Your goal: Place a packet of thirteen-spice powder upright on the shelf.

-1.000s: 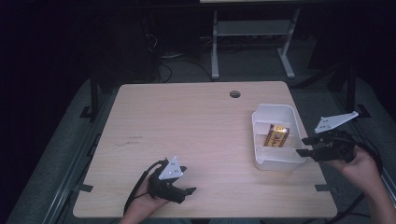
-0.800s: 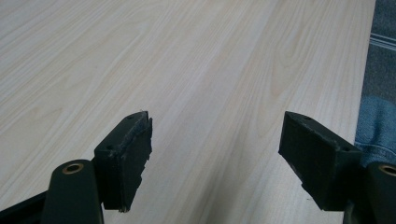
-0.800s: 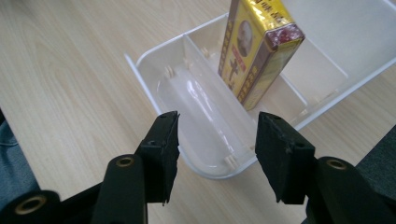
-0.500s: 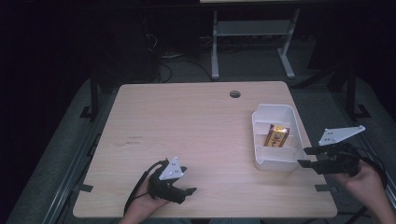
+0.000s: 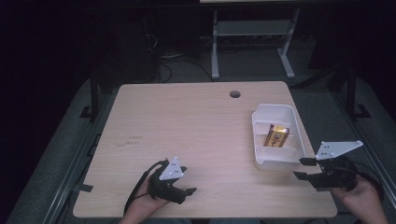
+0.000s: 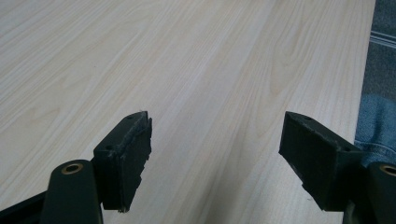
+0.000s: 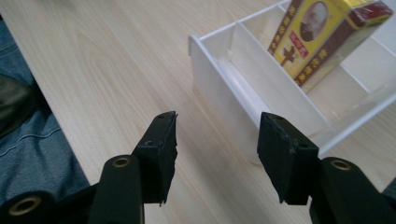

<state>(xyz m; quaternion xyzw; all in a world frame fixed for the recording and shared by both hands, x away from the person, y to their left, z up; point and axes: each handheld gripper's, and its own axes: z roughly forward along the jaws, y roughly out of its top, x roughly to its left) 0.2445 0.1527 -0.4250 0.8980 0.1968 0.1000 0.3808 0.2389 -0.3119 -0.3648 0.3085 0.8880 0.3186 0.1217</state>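
My right gripper [image 5: 299, 168] sits at the table's [image 5: 196, 121] near right corner, jaws apart and just been opening, nothing between them. The yellow box [image 5: 276, 136] lies in the white divided tray's [image 5: 259, 140] middle compartment, just beyond. My left gripper [image 5: 190, 186] rests open, empty, near the front edge.

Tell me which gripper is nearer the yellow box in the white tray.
Right. The right gripper sits just off the white tray's near right corner, jaws open and empty, close to the yellow box. The left gripper rests far across the table, near its front edge.
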